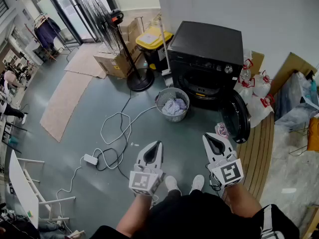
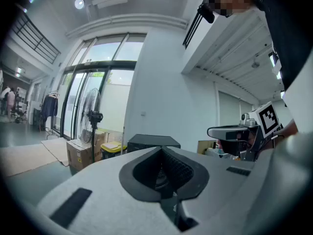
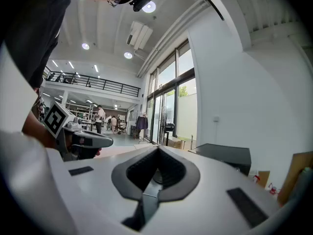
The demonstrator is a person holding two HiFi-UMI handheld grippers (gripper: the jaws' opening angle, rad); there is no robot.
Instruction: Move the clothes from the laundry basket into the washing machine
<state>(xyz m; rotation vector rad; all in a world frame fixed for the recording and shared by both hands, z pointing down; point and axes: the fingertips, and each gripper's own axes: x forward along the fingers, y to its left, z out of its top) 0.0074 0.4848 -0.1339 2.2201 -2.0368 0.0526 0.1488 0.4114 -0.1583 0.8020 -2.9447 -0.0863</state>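
A round white laundry basket holding pale clothes stands on the grey floor, left of the front of the black washing machine. The machine's round door hangs open to the right. My left gripper and right gripper are held level in front of the person's body, well short of the basket. Both are shut with nothing between their jaws. In the left gripper view the left gripper faces the washing machine from a distance. The right gripper does too, with the machine to its right.
A standing fan with a black base, cardboard boxes and a yellow-lidded bin stand left of the machine. White cables and a power strip lie on the floor at left. Tied bags and a wooden platform are at right.
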